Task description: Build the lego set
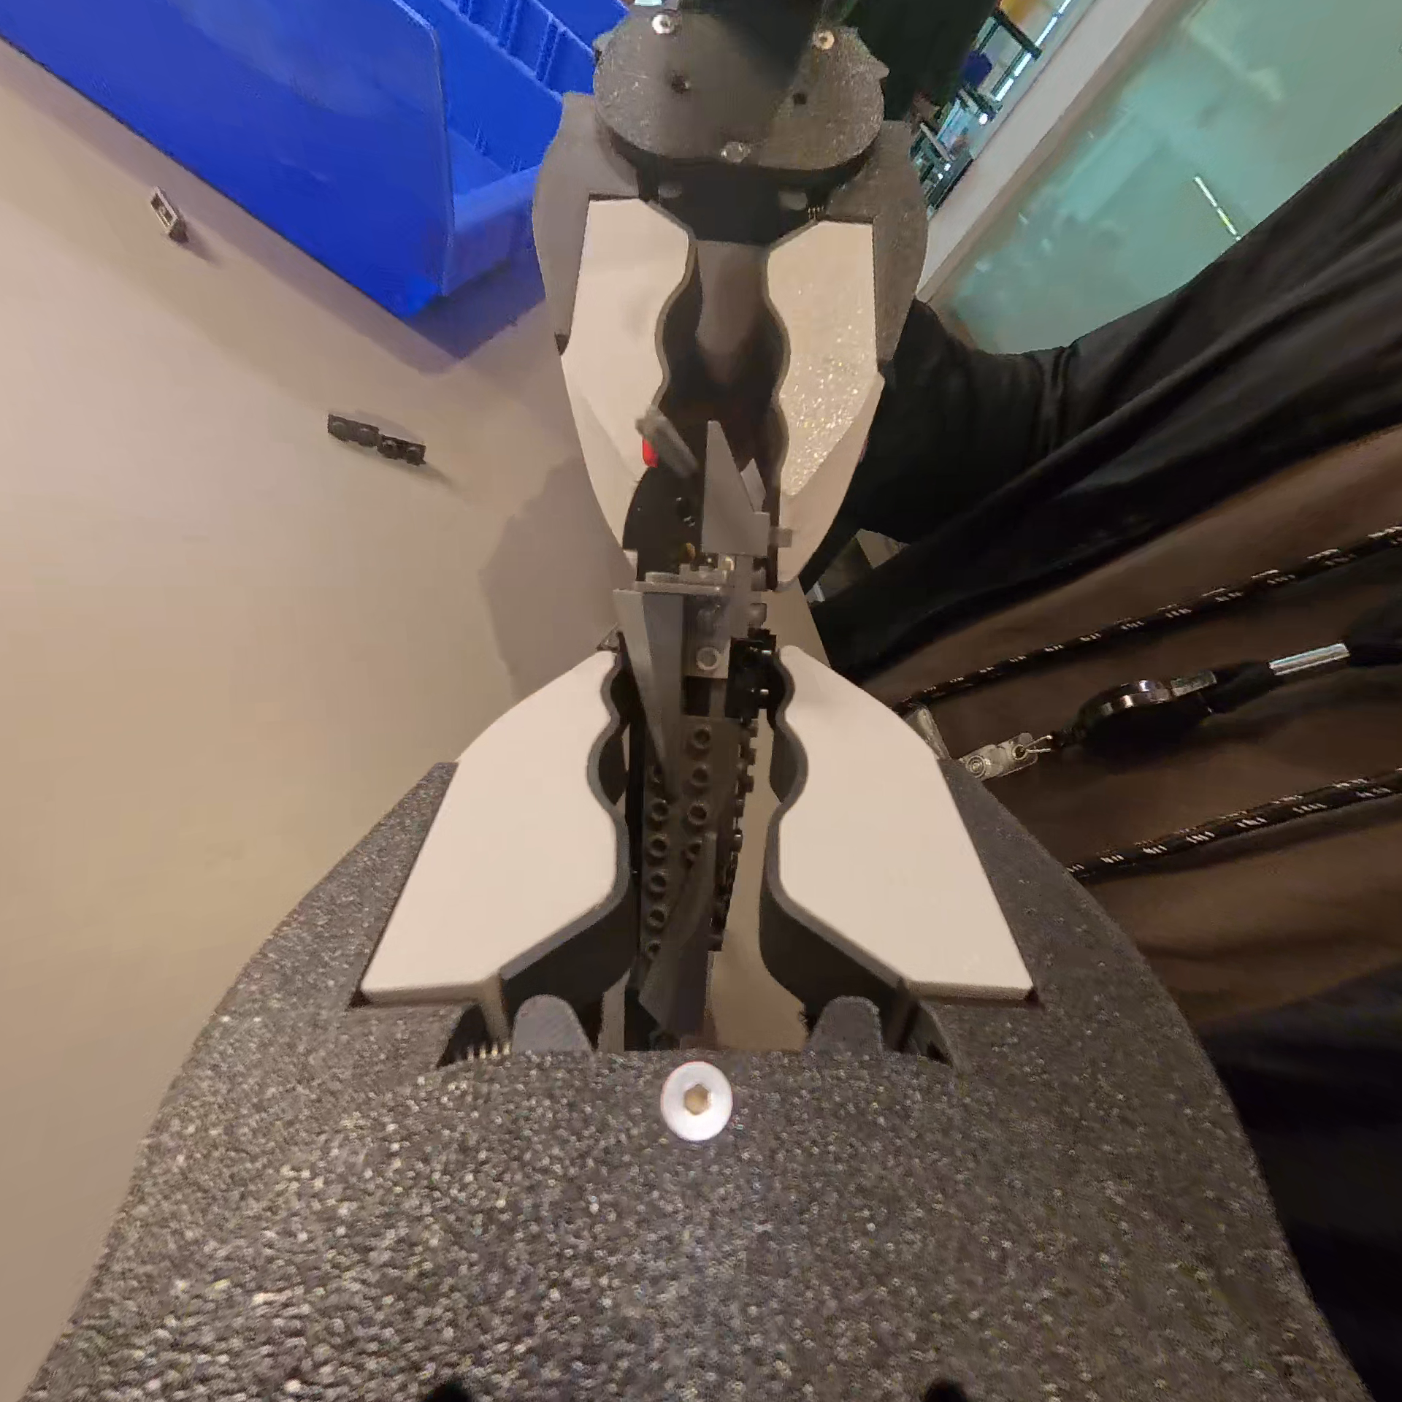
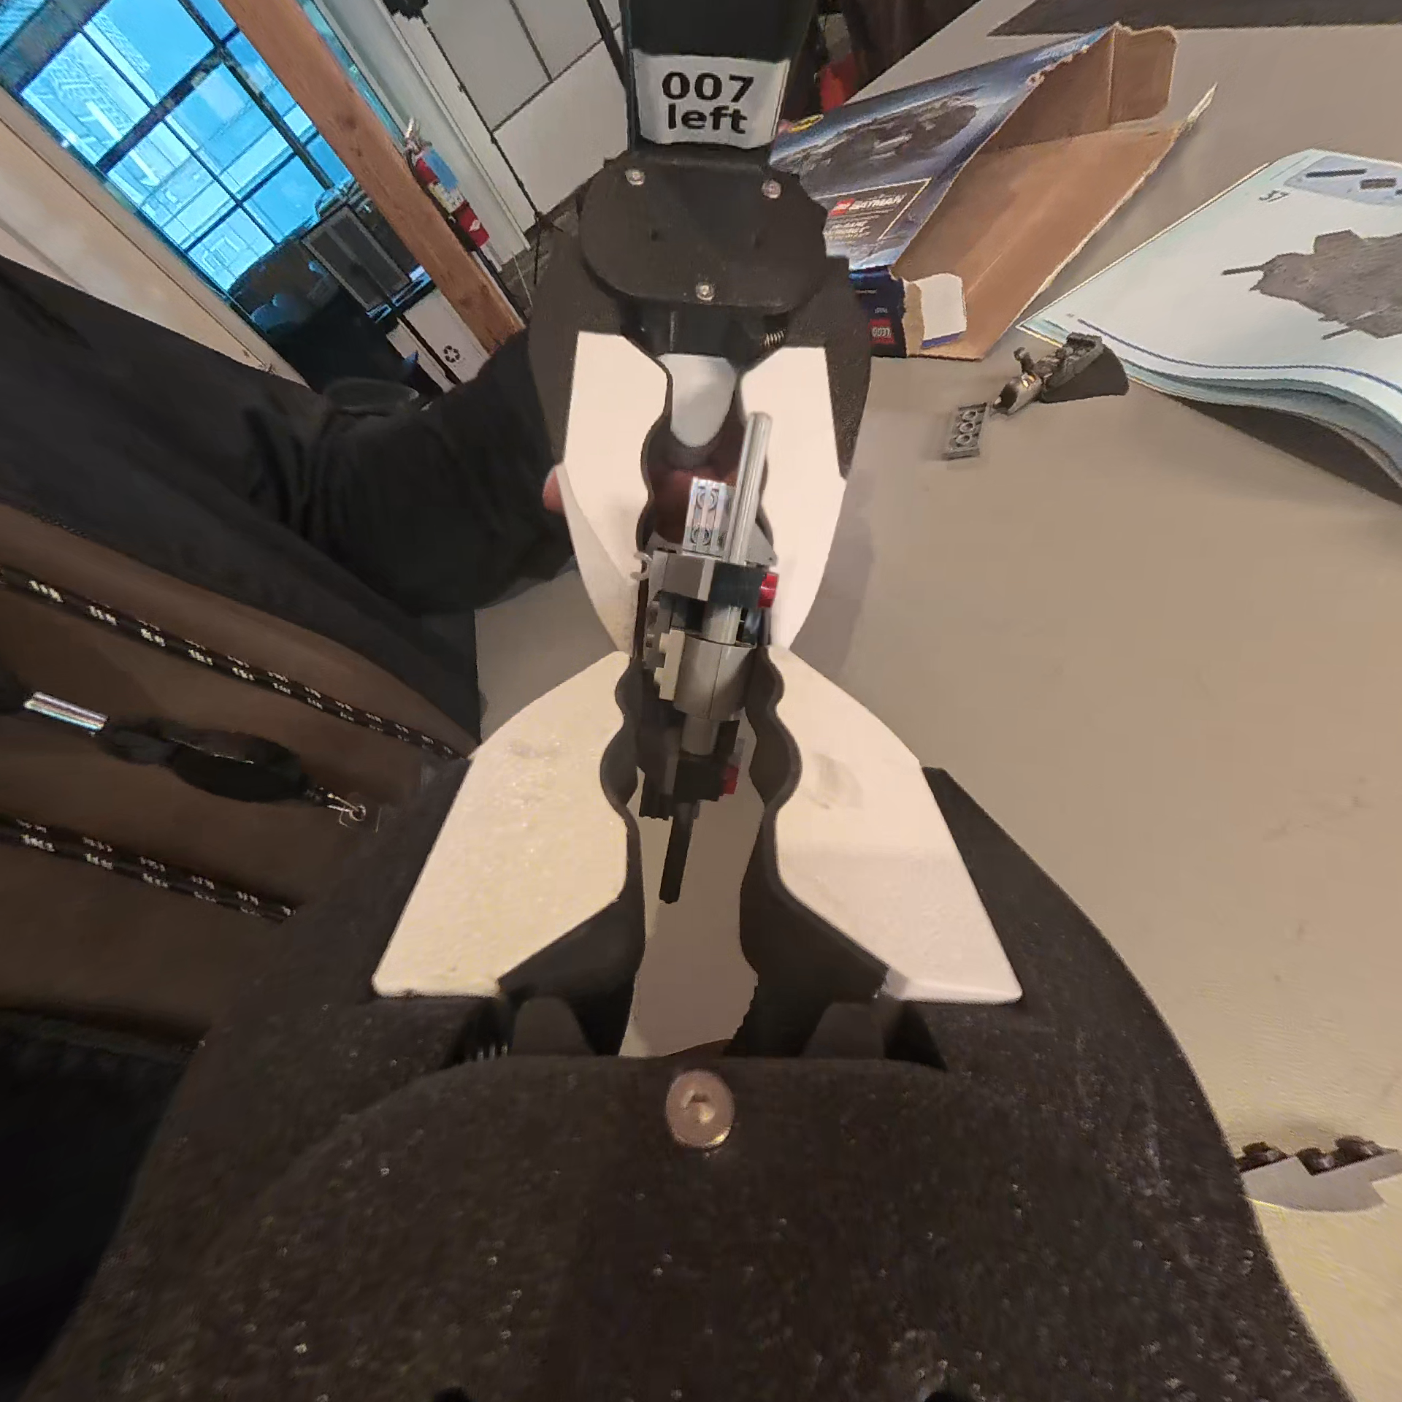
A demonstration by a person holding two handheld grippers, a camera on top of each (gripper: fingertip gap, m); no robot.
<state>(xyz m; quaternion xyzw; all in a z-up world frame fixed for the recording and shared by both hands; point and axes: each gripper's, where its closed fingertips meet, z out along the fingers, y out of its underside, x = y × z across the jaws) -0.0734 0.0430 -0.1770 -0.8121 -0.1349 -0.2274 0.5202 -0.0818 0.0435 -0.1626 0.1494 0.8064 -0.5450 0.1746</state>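
Grey-and-black toy-brick model (image 1: 686, 759) is held above the pale tabletop (image 1: 190, 683) between two grippers that face each other tip to tip.

At the far left of the left wrist view, a blue plastic bin (image 1: 341, 152) is seen on the tabletop, with a small dark square brick (image 1: 168, 224) and a short black strip of bricks (image 1: 375, 438) lying well apart from the model. The left gripper (image 1: 698, 667) is closed on the model's studded dark-grey end; its white fingers (image 1: 531, 796) are pressed against the black edges on both sides. To the right of it, a person's dark sleeve (image 1: 986, 455) and a black badge reel on a patterned lanyard (image 1: 1138, 705) are visible.

In the right wrist view, the right gripper (image 2: 698, 667) is clamped on the model's other end, where a light-grey cylindrical section and a slim silver rod (image 2: 747, 485) are carried; small red studs stand out on the side. Further right on the tabletop lie a flat dark-grey plate (image 2: 967, 432), a small grey brick sub-assembly (image 2: 1062, 372), an opened cardboard box (image 2: 1024, 190), an open pale-blue instruction booklet (image 2: 1290, 288) and, nearest, a dark studded piece (image 2: 1320, 1183).
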